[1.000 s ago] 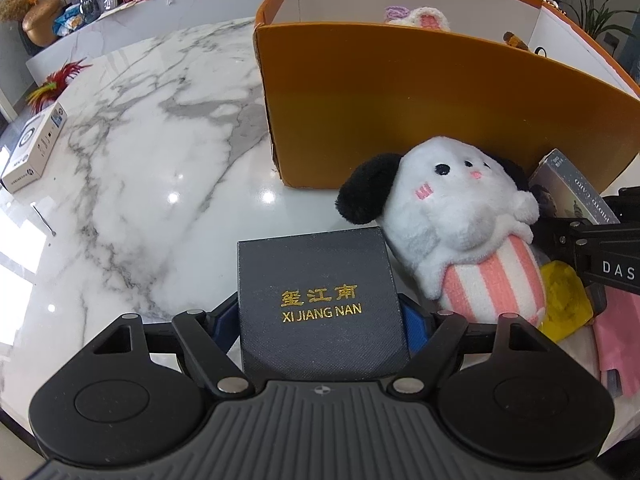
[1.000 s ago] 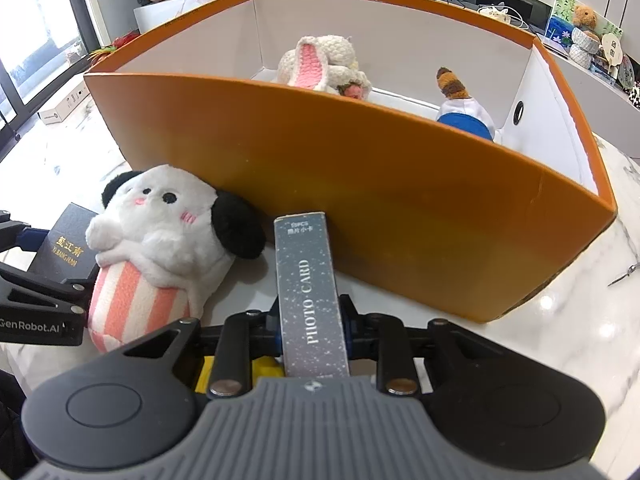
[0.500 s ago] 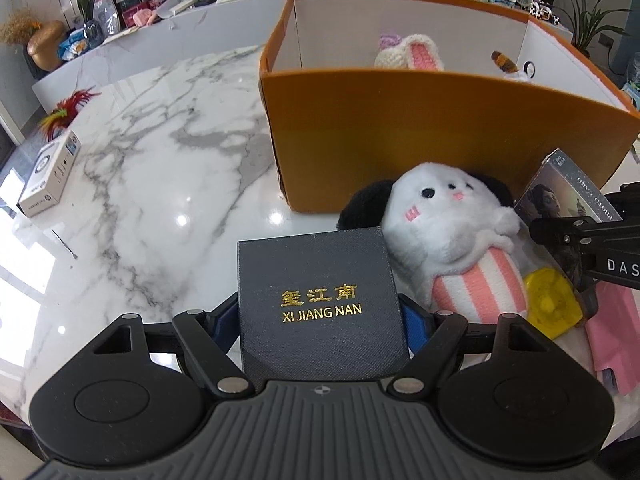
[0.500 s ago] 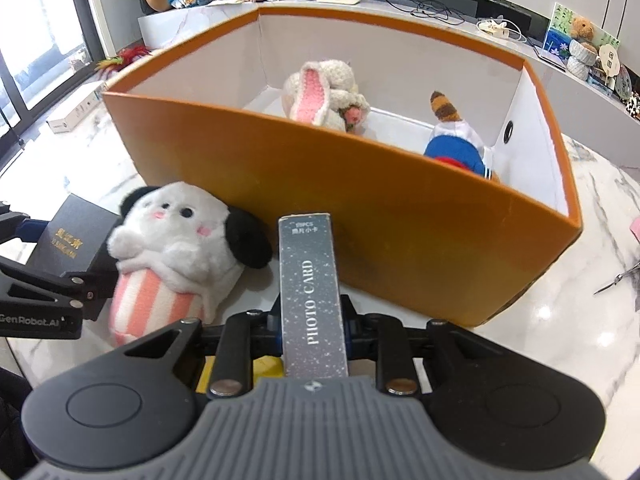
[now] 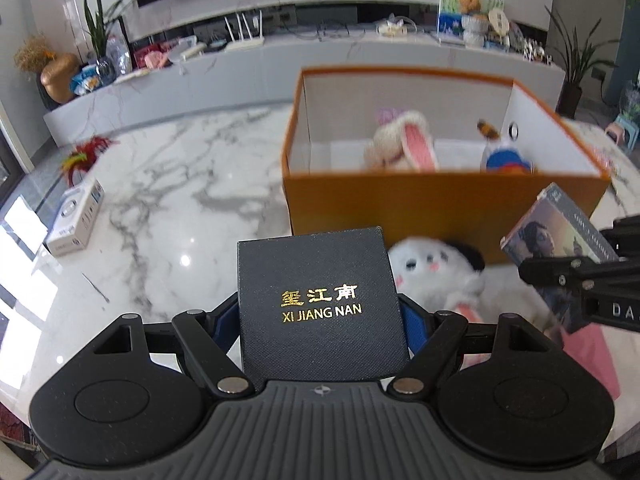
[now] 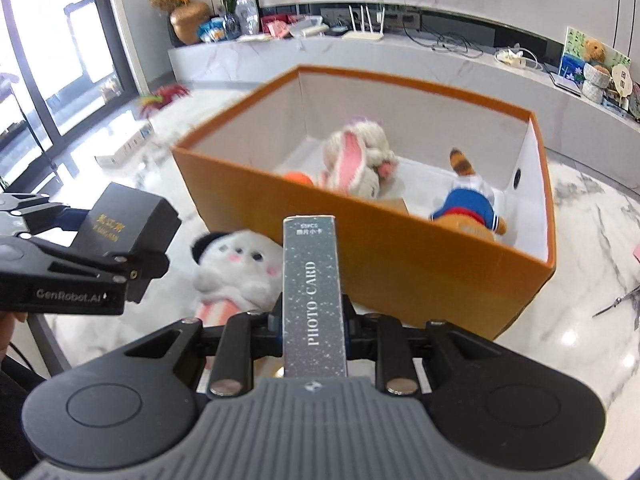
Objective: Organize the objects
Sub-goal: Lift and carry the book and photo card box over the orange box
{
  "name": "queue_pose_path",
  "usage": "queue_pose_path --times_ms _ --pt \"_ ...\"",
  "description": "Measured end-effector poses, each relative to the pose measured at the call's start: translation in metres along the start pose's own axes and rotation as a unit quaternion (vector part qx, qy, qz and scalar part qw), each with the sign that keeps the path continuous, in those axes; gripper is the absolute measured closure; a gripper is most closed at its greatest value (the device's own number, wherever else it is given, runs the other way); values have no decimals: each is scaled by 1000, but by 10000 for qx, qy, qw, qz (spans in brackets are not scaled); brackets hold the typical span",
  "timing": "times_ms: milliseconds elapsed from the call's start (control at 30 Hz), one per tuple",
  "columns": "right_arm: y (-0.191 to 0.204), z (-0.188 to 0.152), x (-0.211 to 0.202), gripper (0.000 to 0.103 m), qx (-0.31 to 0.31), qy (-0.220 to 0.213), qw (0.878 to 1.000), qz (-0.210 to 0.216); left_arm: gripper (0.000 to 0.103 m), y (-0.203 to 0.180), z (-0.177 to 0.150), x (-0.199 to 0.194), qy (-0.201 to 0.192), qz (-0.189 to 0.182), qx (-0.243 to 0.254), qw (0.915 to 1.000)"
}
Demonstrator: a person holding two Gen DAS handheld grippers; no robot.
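Observation:
My left gripper (image 5: 320, 316) is shut on a dark box lettered XI JIANG NAN (image 5: 320, 300) and holds it in the air in front of the orange box (image 5: 440, 204); the dark box also shows in the right wrist view (image 6: 124, 224). My right gripper (image 6: 314, 320) is shut on a grey PHOTO CARD box (image 6: 314, 296), also lifted, near the orange box's front wall (image 6: 400, 264). Inside the orange box lie a knitted bunny (image 6: 356, 160) and a blue-shirted plush (image 6: 468, 208). A white plush dog (image 6: 236, 268) lies on the table below.
The marble table (image 5: 180, 184) carries a small white carton (image 5: 76, 216) and a red feathery thing (image 5: 84, 152) at the left. A pink cloth (image 5: 592, 356) lies under the right gripper. Scissors (image 6: 616, 300) lie right of the orange box.
Both grippers have risen with their boxes. The views now look down into the orange box from above its front wall. The plush dog stays on the table.

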State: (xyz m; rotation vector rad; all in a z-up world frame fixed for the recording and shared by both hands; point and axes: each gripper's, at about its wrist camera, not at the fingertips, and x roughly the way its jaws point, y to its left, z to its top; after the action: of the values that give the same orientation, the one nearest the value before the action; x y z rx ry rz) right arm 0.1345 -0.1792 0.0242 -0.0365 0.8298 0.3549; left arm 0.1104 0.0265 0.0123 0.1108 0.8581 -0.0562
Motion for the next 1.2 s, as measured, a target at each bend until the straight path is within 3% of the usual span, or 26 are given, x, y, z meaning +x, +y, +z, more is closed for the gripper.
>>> queue_pose_path --times_ms 333,467,633,767,967,1200 --pt "-12 26 -42 78 340 -818 9960 111 12 2 46 -26 -781 -44 -298 9965" --pt "-26 43 -52 78 855 -1326 9875 42 12 3 79 -16 -1043 -51 -623 9926" --pt "-44 64 -43 78 1340 -1741 9754 -183 12 2 112 17 -1026 -67 -990 9898" --pt "-54 81 -14 78 1461 -1685 9741 -362 12 0 125 46 -815 -129 -1138 9901" --pt "-65 88 38 78 1502 -1214 9802 -429 12 -10 129 83 -460 -27 -900 9949" --pt "-73 91 71 78 1501 -888 9833 -518 12 -30 131 95 -513 378 -459 9969"
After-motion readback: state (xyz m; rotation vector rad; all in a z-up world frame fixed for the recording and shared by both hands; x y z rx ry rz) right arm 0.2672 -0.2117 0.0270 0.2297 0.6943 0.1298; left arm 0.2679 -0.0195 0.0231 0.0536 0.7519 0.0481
